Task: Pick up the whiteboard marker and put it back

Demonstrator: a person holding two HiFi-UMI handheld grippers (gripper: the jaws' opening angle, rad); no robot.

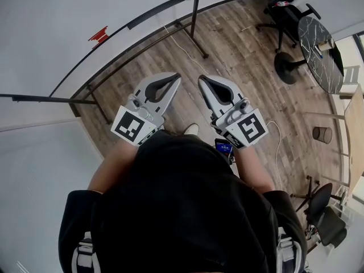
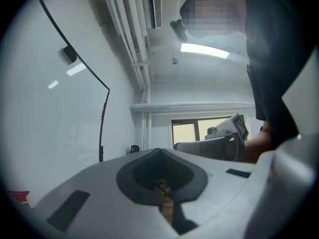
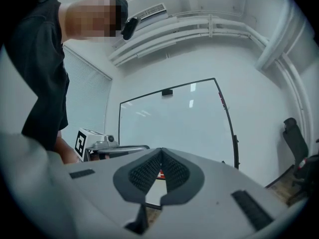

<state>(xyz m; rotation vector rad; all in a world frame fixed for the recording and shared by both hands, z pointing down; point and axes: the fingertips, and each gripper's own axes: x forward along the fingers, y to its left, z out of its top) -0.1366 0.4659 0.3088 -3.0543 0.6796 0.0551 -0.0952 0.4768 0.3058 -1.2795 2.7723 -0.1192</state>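
Basically not started: nothing picked up, so the whole pick-and-return is left. Near me, left tongs (image 1: 175,78) and right tongs (image 1: 203,79) are both closed tip to tip, empty, touching nothing. Far left, the whiteboard (image 1: 51,21) carries a small red item (image 1: 99,36); can't tell if that's the marker.

Bright, even indoor light. The ceiling light panel (image 2: 204,50) glares in the left gripper view. Fisheye bending, dark corners; foreground soft.
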